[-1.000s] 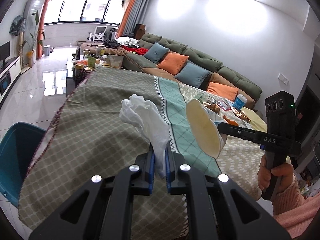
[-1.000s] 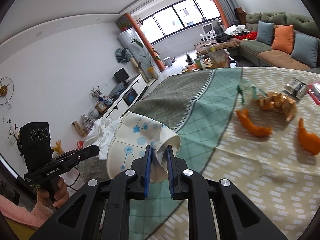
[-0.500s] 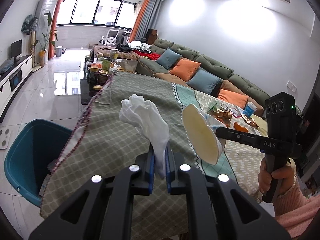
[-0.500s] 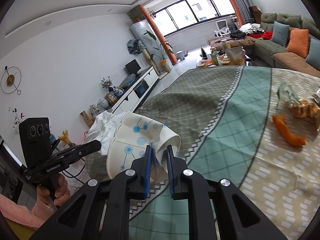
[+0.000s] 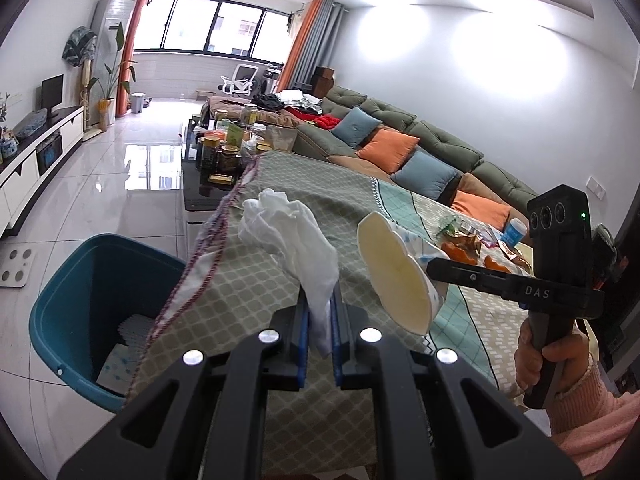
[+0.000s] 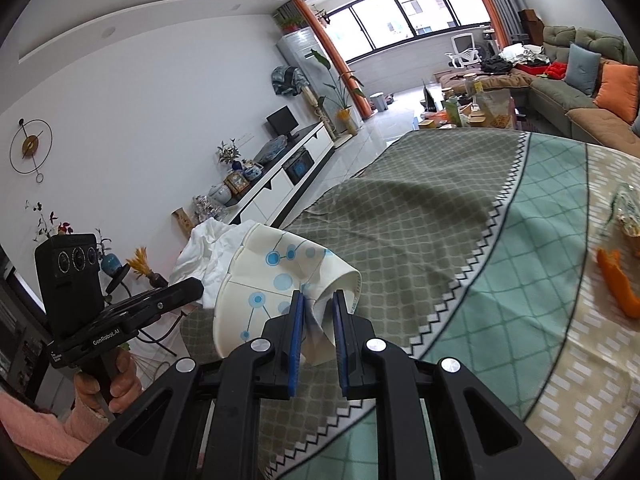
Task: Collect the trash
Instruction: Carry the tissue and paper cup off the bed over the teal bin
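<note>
The worktop (image 5: 256,292), draped in a checked green cloth, is filling the middle of both views, and a blue bin (image 5: 76,280) is standing on the floor just beside its left edge, with flat white papers lying inside; its near wall is cut off by the cloth. The left gripper (image 5: 320,320) is reaching forward above the worktop's left edge, its jaws pinching a crumpled white tissue (image 5: 288,240) that is sticking up between them. The right gripper (image 6: 318,316) is hovering level beside it, jaws clamping the crushed rim of a paper cup (image 6: 280,280) printed with blue dots, its mouth pointing left. Orange peels (image 6: 616,288) are lying toward the worktop's far right edge, blurred. The right handle is reading "DAS", the left "GenRobot.AI"
</note>
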`<state>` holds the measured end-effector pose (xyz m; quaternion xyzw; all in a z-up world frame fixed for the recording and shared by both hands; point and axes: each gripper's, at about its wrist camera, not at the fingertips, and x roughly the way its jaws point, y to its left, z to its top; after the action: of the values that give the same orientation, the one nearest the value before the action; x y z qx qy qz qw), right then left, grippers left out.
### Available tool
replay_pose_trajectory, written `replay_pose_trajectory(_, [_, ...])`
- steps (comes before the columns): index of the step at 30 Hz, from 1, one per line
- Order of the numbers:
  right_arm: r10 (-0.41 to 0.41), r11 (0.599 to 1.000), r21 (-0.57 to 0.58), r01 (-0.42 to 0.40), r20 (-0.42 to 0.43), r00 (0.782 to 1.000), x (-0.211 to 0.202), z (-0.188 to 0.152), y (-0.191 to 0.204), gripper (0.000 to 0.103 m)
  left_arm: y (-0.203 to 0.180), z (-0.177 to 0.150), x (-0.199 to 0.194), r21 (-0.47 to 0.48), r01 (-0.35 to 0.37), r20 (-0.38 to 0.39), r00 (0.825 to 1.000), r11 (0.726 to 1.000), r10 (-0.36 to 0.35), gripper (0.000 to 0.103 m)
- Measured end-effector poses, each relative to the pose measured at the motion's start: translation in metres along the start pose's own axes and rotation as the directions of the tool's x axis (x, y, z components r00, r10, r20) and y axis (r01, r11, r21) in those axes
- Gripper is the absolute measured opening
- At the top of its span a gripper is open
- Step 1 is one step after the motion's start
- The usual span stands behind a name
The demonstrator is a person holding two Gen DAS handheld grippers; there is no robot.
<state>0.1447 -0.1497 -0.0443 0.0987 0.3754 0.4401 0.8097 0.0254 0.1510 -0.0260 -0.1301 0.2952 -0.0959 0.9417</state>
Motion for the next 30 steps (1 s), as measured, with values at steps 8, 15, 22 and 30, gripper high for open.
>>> replay_pose_trajectory(8, [0.023, 0.999, -0.028, -0.024, -0.022, 0.999, 0.019, 0.007, 0.014, 0.015, 0.013, 0.001, -0.011, -0.019, -0.029, 0.017, 0.999, 0.999, 0.029, 0.01])
replay_pose_trajectory(15, [0.041, 0.998, -0.055, -0.044, -0.044, 0.998, 0.032, 0.011, 0.025, 0.015, 0.02, 0.001, -0.015, -0.033, -0.053, 0.024, 0.998, 0.998, 0.054, 0.01])
replay_pose_trajectory(22, [0.06, 0.995, -0.073, -0.064, -0.058, 0.996, 0.046, 0.017, 0.035, 0.015, 0.029, 0.003, -0.021, -0.047, -0.08, 0.036, 0.996, 0.996, 0.082, 0.01])
replay_pose_trajectory(30, [0.078, 0.991, -0.104, -0.086, -0.08, 0.994, 0.061, 0.023, 0.049, 0.015, 0.047, 0.006, -0.028, -0.073, -0.123, 0.054, 0.99, 0.99, 0.127, 0.01])
